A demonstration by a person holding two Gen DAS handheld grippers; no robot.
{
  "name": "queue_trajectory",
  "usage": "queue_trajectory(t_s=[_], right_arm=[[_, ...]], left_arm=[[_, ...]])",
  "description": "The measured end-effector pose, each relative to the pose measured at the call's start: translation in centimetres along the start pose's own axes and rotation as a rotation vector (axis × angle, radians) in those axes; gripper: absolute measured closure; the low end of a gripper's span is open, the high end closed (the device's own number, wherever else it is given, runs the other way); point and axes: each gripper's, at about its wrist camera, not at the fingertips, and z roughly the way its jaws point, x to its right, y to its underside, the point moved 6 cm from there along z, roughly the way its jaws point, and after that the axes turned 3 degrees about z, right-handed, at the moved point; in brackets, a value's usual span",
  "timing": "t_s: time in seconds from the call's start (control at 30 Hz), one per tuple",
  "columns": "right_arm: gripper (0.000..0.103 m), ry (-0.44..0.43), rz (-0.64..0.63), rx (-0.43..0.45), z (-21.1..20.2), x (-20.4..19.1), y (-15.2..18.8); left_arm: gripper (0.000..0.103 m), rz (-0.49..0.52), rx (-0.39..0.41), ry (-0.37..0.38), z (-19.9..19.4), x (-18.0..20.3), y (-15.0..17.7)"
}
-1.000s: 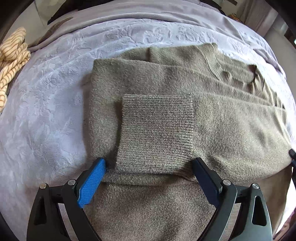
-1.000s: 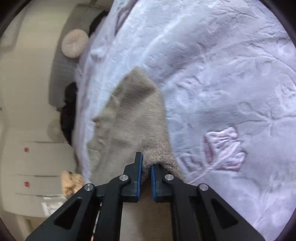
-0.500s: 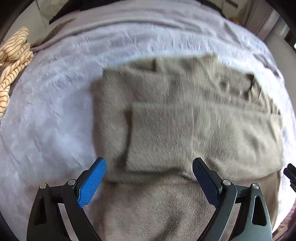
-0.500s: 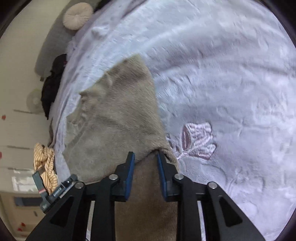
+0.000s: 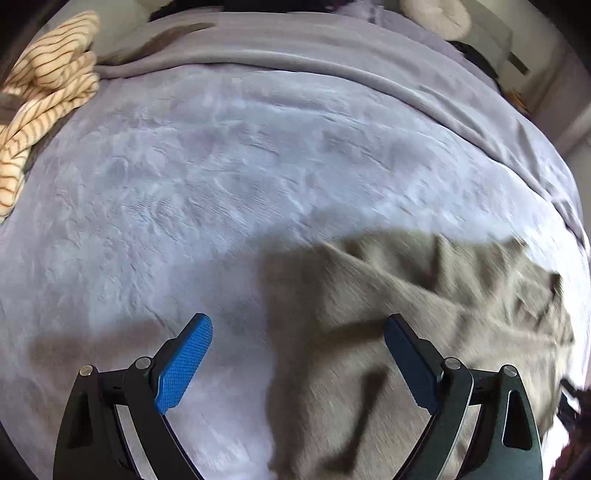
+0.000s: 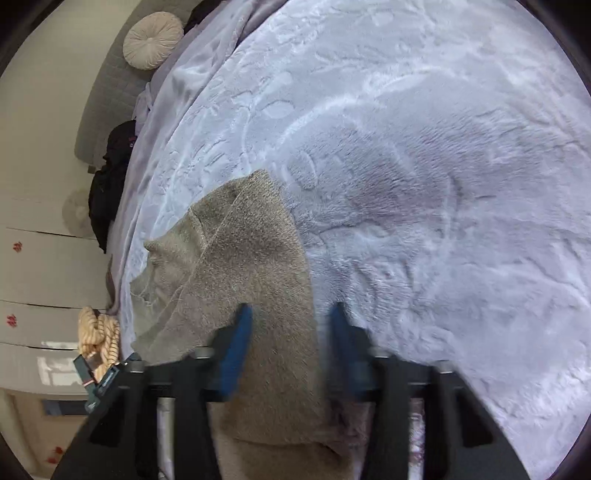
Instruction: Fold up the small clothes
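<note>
The right gripper (image 6: 291, 332) hangs with its jaws spread over the near edge of the olive-brown sweater (image 6: 243, 266), which lies folded on the pale embossed blanket (image 6: 424, 166). A round cushion (image 6: 153, 35) sits far left.

Light: soft daylight is spreading evenly over the bed (image 5: 229, 177), with no glare.
Shadows: dark shapes are falling on the blanket near the left tongs (image 5: 295, 362).
Blur: the sweater (image 5: 424, 314) is smearing in the left view; the right tongs (image 6: 290, 347) are blurring in theirs.
Sharpness: the far sweater (image 6: 243, 251) knit is staying crisp.
Edges: fisheye bending and black corners are framing both views.
</note>
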Motion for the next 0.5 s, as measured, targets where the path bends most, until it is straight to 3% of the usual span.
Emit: queue_trajectory(t_s=[0.17, 0.23, 0.5], right_arm=[[0.087, 0.119, -0.071, 0.005, 1.0, 0.1, -0.2], [0.088, 0.125, -0.058, 0.016, 1.0, 0.3, -0.3], [0.081, 0.186, -0.088, 0.034, -2.0, -0.3, 0.8]], left_arm=[[0.008, -0.006, -0.019, -0.056, 2.7, -1.1, -0.4], [0.008, -0.020, -0.018, -0.053, 3.1, -1.3, -0.3], [0.008, 0.015, -0.022, -0.069, 0.2, -2.3, 0.4]])
